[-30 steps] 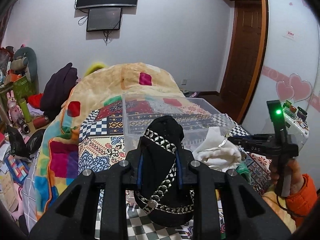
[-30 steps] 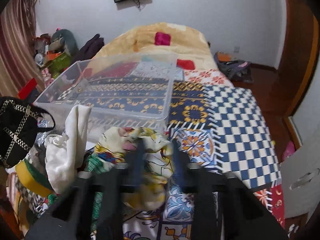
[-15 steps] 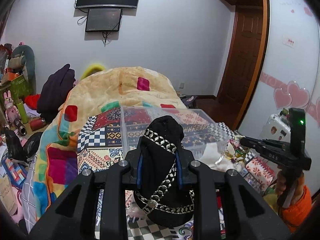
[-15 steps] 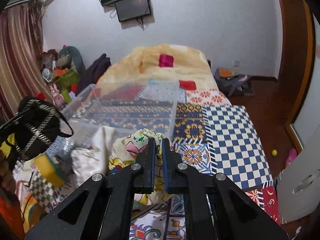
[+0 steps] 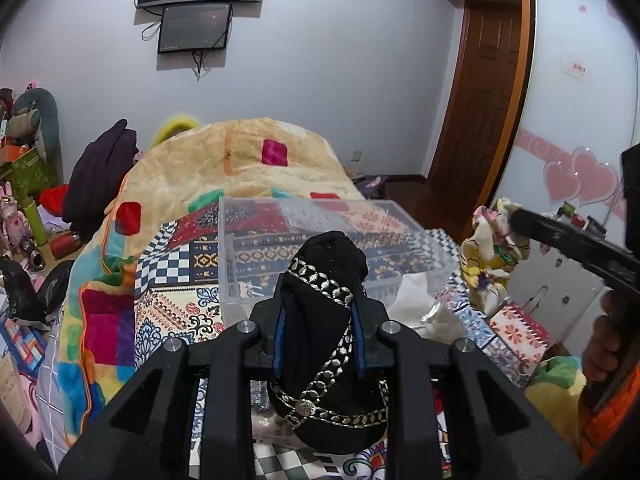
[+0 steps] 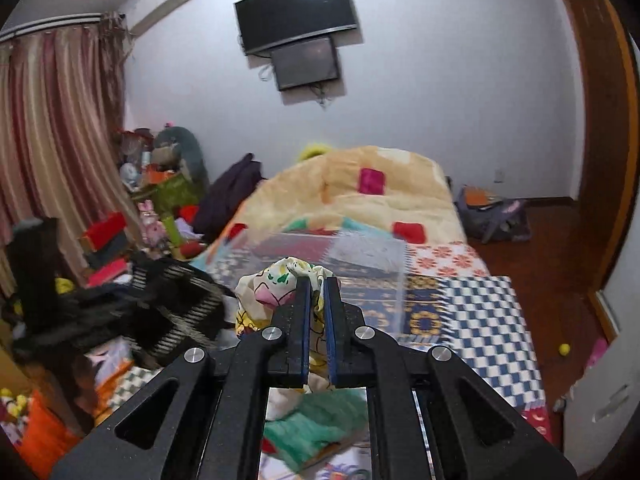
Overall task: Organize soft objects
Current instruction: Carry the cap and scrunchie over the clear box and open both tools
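My left gripper [image 5: 319,304] is shut on a black cloth item with silver chain trim [image 5: 324,332], held above the bed just in front of the clear plastic bin [image 5: 256,240]. My right gripper [image 6: 316,284] is shut on a yellow patterned cloth [image 6: 280,284] and holds it lifted over the bed, near the bin [image 6: 360,252]. That cloth also hangs from the right gripper in the left wrist view [image 5: 490,256]. The black item shows blurred at the left of the right wrist view [image 6: 160,312].
A white cloth [image 5: 416,300] and a green cloth [image 6: 316,432] lie on the patterned quilt [image 5: 172,308] by the bin. A heaped blanket [image 5: 248,160] lies behind it. Clutter crowds the left floor [image 6: 152,208]. A wooden door [image 5: 480,100] stands at right.
My right gripper closed on the yellow patterned cloth and lifted it off the bed. My left gripper rose slightly, still holding the black item.
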Motion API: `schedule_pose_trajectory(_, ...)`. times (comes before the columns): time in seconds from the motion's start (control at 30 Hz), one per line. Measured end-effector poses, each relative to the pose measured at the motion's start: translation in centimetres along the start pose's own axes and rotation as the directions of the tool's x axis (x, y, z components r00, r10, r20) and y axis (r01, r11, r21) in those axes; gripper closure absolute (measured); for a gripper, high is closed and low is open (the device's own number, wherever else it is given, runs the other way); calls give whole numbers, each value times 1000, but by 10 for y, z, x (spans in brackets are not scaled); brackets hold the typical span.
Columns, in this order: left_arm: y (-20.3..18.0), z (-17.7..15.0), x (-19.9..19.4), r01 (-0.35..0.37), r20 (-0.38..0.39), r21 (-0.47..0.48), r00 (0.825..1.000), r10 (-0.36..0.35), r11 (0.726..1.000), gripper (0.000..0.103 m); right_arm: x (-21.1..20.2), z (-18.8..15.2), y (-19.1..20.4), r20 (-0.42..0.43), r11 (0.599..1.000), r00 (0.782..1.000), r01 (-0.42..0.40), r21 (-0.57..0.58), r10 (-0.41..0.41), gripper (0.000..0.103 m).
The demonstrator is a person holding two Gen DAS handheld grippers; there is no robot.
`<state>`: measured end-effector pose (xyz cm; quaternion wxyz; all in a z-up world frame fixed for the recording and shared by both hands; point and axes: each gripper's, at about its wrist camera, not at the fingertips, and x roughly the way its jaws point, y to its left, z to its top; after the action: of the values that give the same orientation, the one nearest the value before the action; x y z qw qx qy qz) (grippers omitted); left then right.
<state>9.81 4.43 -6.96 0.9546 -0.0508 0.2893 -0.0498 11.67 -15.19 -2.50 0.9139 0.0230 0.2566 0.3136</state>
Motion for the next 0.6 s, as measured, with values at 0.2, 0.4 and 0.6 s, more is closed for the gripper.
schedule_pose_trajectory(0.2,-1,-3,11,2,-24,-14,1000,-2,1000,78,32,-23,30,-99,996,993,-63,-66,57,97)
schedule_pose_trajectory(0.4,9,9,-10,-11,40,-37,999,13,999,78,55,-43,38,-182,993,982,-62,-105,42,97)
schedule_pose_trajectory(0.6,13,24,-21,-34,73,-18,997,36,999,78,46,-37,35,-168,995,985,-61,-77,47,97)
